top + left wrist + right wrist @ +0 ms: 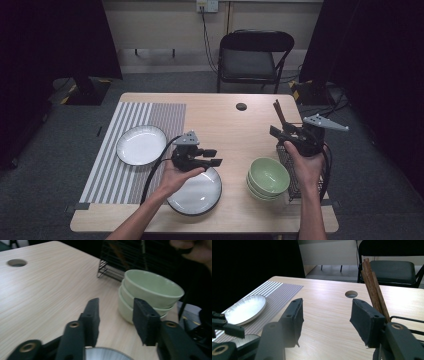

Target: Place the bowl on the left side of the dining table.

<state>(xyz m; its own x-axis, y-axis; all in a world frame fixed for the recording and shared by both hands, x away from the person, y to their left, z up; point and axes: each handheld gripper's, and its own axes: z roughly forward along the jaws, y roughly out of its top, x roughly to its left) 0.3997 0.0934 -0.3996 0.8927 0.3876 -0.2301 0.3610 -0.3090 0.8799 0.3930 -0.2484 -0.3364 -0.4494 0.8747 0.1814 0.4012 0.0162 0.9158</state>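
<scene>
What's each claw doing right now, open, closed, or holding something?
Left claw: open, nothing between its jaws, aimed at the stacked green bowls.
Right claw: open, empty, beside the wooden chopsticks.

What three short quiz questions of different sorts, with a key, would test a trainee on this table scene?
1. True or false: the green bowls are stacked.
2. How many white plates lie on the table?
3. The left tongs point toward: A) the bowls, B) the chair, C) the striped mat.

Key: 1 true. 2 two: one plate on the mat, one near plate under the left tongs. 3 A.
</scene>
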